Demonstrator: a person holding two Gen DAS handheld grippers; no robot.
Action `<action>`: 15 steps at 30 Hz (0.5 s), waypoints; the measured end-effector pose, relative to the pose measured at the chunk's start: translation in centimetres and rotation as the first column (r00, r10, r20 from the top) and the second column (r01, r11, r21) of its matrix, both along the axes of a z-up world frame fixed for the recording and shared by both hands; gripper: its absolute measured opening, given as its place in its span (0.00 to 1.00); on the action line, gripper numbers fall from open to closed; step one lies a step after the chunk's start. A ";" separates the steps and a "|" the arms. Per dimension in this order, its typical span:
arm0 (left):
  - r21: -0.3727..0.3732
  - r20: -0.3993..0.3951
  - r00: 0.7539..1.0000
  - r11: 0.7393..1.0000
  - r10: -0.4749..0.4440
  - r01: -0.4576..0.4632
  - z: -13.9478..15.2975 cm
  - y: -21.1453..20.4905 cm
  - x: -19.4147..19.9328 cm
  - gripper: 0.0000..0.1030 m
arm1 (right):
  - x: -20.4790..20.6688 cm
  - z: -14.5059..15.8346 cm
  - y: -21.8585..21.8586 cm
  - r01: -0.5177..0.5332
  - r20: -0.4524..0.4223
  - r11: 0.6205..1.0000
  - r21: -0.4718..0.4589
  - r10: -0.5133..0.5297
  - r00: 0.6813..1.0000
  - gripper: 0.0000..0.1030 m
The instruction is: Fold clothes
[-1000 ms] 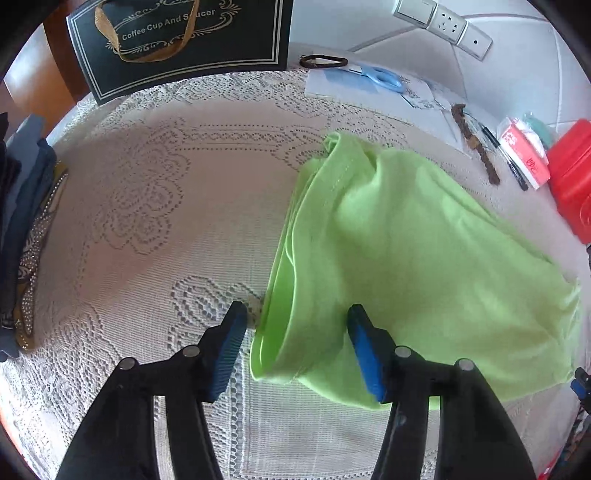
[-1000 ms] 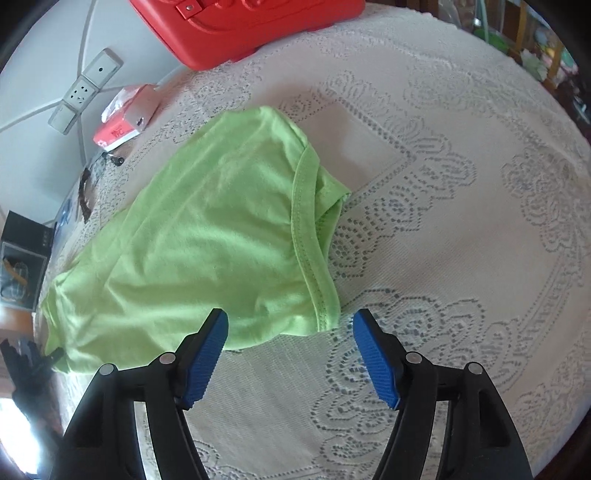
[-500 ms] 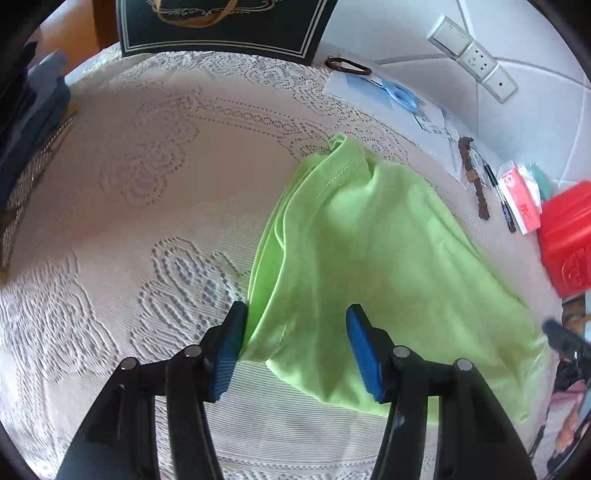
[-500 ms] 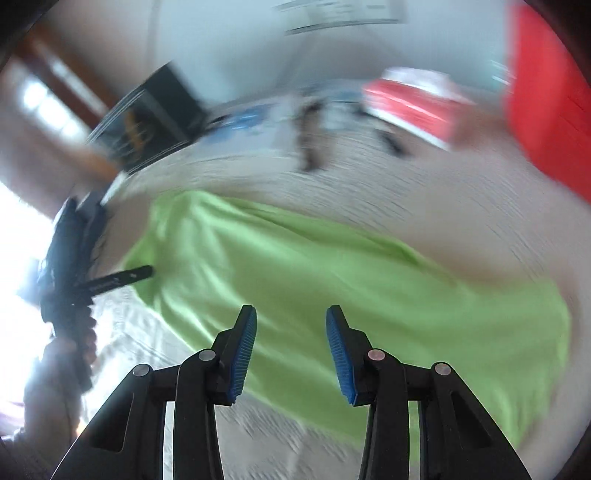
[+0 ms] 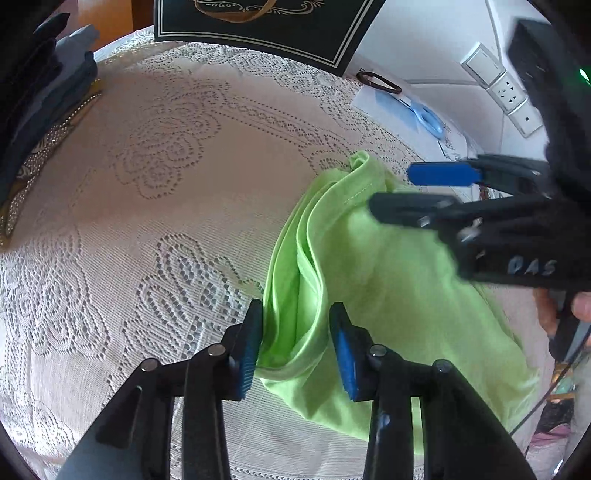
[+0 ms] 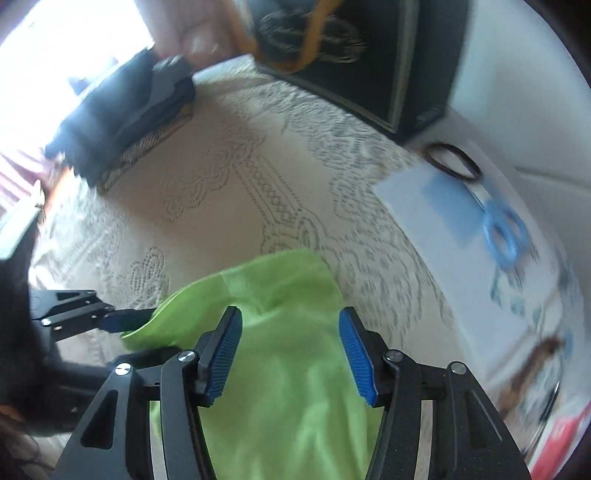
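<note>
White lace tablecloth (image 5: 155, 206) covers the table where I work, below a white wall. My left gripper (image 5: 295, 347) is spread open around the bunched near edge of a lime-green T-shirt (image 5: 388, 295), one pad touching the cloth, not yet pinching. My right gripper (image 6: 291, 354) hovers open above the shirt's far end, jaws wide. Beyond lie blue scissors (image 6: 502, 232) on paper, a dark gift bag (image 5: 258, 22) and a pile of dark clothes (image 5: 40, 96). If I close now, I may catch only some layers, or snag the lace underneath.
</note>
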State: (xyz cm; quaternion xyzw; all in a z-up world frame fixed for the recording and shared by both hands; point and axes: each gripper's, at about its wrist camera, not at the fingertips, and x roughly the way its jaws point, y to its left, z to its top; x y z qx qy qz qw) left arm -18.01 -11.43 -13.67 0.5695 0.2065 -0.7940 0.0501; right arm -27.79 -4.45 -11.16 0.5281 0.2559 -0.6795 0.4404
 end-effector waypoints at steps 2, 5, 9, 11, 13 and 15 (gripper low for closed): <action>-0.003 -0.004 1.000 1.000 0.014 -0.014 0.0 0.0 0.2 0.25 | 0.3 -1.3 -1.6 -0.049 -0.011 0.998 0.044 0.050 0.999 0.81; 0.007 0.002 1.000 1.000 0.014 -0.014 -0.2 0.0 0.3 0.09 | 1.8 -2.9 -2.9 -0.080 -0.054 0.990 0.114 0.087 0.995 0.74; 0.048 -0.031 0.999 0.999 -0.014 0.015 1.2 0.8 0.9 0.08 | 0.9 -1.5 -0.7 0.017 0.078 1.000 0.019 -0.018 0.997 0.12; 0.054 -0.057 0.997 0.997 -0.044 0.047 2.6 1.9 1.3 0.08 | 1.0 0.0 2.0 0.071 0.087 0.996 -0.051 -0.066 0.994 0.12; 0.064 -0.078 0.993 0.994 -0.085 0.090 3.9 3.6 1.8 0.08 | 1.9 1.5 5.2 0.121 0.096 0.987 -0.109 -0.111 0.989 0.12; 0.072 -0.097 0.986 0.987 -0.138 0.145 5.1 5.9 2.3 0.08 | 3.0 3.0 8.6 0.173 0.087 0.973 -0.151 -0.161 0.983 0.12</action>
